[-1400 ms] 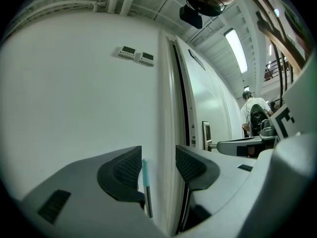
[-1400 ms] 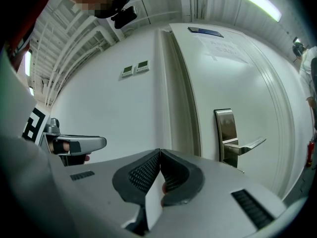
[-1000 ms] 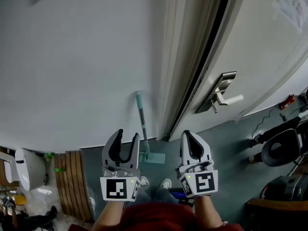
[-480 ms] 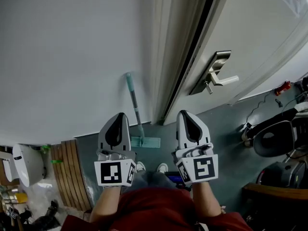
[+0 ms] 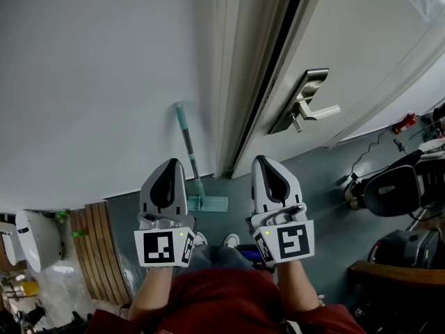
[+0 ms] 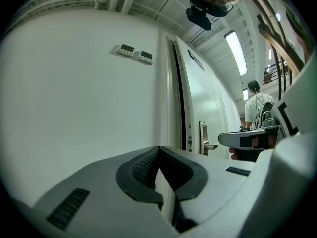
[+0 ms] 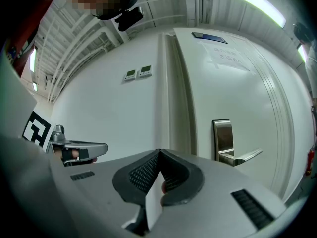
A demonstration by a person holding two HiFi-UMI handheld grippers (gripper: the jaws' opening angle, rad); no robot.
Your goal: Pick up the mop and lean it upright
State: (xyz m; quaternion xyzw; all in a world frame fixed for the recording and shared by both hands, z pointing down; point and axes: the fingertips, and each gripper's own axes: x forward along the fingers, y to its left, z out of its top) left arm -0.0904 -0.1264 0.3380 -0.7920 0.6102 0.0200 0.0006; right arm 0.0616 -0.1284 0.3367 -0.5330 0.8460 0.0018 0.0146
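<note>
A white wall [image 5: 90,82] fills the far side of the room, and to its right is a pale door [image 5: 361,47] with a metal lever handle [image 5: 311,110], above a grey floor [image 5: 327,179]. The mop [image 5: 189,148] stands against that wall just left of the door frame. Its teal handle slants up the wall and its flat head lies on the floor. The person holds both grippers out level toward the wall, side by side and well short of the mop. The left gripper [image 5: 170,164] has its jaws pressed together tip to tip with nothing between them. The mop handle shows just past its right edge, apart from it. The right gripper [image 5: 266,160] is likewise closed and empty, pointing at the door frame. The toes of the person's shoes [image 5: 231,241] show on the floor below the grippers, near the mop head.
</note>
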